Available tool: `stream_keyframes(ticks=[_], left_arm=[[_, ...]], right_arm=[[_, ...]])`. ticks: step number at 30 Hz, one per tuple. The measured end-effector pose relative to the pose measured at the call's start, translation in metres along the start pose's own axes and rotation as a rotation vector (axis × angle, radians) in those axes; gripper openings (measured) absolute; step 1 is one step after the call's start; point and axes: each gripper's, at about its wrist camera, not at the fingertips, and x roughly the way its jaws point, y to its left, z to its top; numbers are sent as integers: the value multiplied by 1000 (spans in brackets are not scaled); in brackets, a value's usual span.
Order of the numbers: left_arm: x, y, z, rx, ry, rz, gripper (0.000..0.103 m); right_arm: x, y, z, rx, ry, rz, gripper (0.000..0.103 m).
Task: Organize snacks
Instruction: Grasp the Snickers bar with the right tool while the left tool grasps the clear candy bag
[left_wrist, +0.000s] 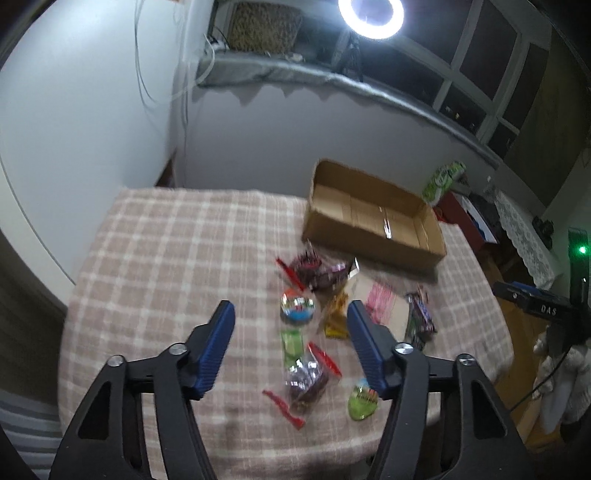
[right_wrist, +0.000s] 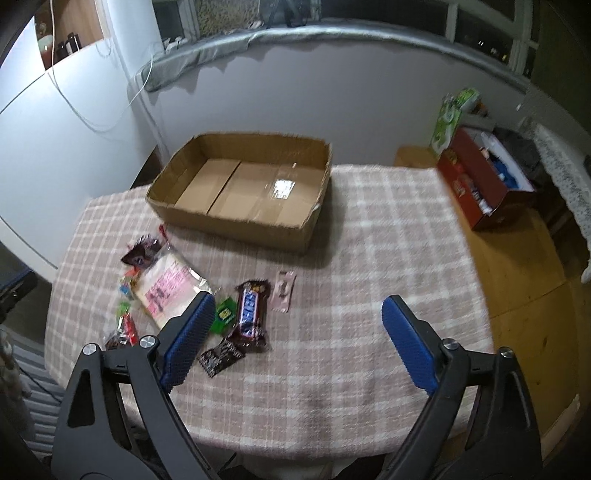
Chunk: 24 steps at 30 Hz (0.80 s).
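While both tools (left_wrist: 290, 314) (right_wrist: 298, 308) hang open and empty-handed, the cardboard box (right_wrist: 236, 218) holds nothing.

The right gripper (right_wrist: 299, 314), black-armed with blue ribbed pads, hangs with jaws wide apart and nothing between them above a pink-and-white checked tablecloth (right_wrist: 369, 229). A shallow open brown cardboard box (right_wrist: 236, 218) sits at the far side. Near the left pad lie a brown Snickers bar (right_wrist: 251, 314), a small green packet (right_wrist: 225, 314), a pale pink wrapper (right_wrist: 283, 291) and a clear bag, perhaps of wafers (right_wrist: 168, 286).
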Motion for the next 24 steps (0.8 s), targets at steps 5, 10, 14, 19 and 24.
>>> stream_keyframes(ticks=[5,10,14,19,24], left_arm=[[22,-3,-15,60,98,-45,51],[45,-2,-27,43,189,-102,47],[58,-8,-34,88,235,-123,44],[70,-14,-41,177,285,-115,39],[85,-9,-48,193,330,-100,38]], right_arm=[[24,0,-8,23,81,67,84],[50,-1,-9,47,153,125,79],[68,1,-8,56,207,164,70],[88,3,-8,63,257,190,64],[103,5,-7,64,289,195,63]])
